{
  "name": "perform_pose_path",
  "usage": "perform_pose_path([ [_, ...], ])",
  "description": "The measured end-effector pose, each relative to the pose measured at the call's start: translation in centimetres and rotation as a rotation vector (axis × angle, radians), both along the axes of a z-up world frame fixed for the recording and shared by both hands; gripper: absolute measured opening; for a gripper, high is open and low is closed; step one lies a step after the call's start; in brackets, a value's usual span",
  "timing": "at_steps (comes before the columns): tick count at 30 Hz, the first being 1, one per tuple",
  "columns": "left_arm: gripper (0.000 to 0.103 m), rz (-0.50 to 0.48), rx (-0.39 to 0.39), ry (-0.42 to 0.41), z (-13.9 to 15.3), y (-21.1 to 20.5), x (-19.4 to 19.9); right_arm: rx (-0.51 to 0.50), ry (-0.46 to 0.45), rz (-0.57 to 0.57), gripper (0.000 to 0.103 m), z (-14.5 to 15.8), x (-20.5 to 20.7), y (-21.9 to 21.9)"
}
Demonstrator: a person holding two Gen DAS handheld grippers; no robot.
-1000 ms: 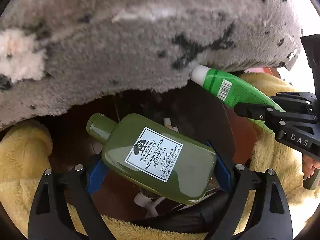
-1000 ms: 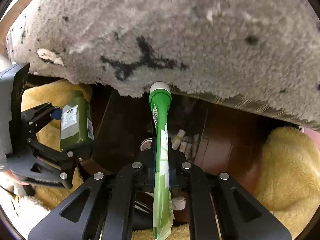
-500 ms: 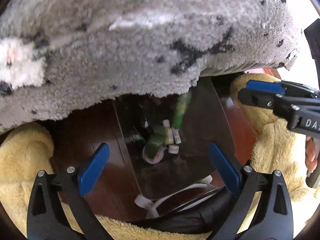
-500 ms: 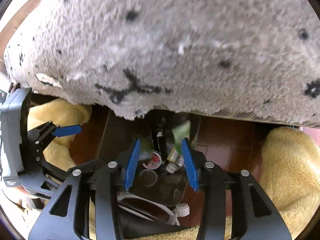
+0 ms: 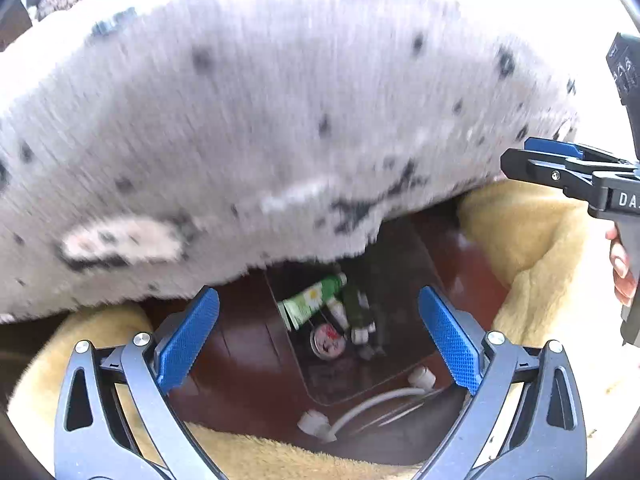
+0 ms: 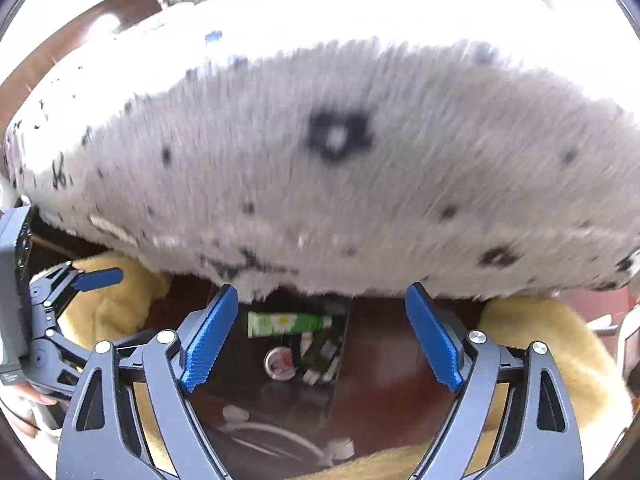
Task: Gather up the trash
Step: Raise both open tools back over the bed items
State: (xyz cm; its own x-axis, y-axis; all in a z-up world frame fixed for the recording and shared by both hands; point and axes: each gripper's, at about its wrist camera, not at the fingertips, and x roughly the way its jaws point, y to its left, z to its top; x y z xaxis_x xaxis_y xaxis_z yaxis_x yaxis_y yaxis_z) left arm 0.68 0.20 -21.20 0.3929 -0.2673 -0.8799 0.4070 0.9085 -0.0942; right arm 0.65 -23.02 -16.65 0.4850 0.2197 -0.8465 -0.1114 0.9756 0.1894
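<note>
Trash sits in the dark bin (image 5: 400,364) under the grey blanket (image 5: 248,140): from the left wrist, green tube (image 5: 310,306) rests on the pile, left gripper (image 5: 320,344) wide open, empty. From the right wrist, right gripper (image 6: 320,336) likewise spread and empty above the tube (image 6: 286,323); best lift both straight clear of the blanket edge before the next pick.

Green tube (image 6: 289,324) between spread fingers (image 6: 210,338)

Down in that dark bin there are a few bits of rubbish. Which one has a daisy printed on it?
The bright green tube, lying on its side on top of the pile. The darker green bottle and the round lid beside it show no flower.
</note>
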Motion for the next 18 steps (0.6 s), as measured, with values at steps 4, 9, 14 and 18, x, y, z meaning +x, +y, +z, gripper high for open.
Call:
perform_pose_path([
  [4,0.095,0.012,-0.009,-0.074,3.8,0.4,0.5,-0.007,-0.083,-0.015,0.09,2.9,0.1,-0.6],
  [9,0.095,0.016,-0.042,-0.156,8.3,0.9,1.8,-0.024,-0.176,-0.013,0.092,6.4,1.0,-1.2],
  [14,0.095,0.029,-0.042,-0.208,11.3,0.7,4.0,-0.039,-0.232,-0.046,0.093,8.0,2.5,-1.9],
  [18,0.095,0.041,-0.051,-0.22,12.8,0.5,6.4,-0.06,-0.25,-0.064,0.093,8.9,4.0,-2.8],
])
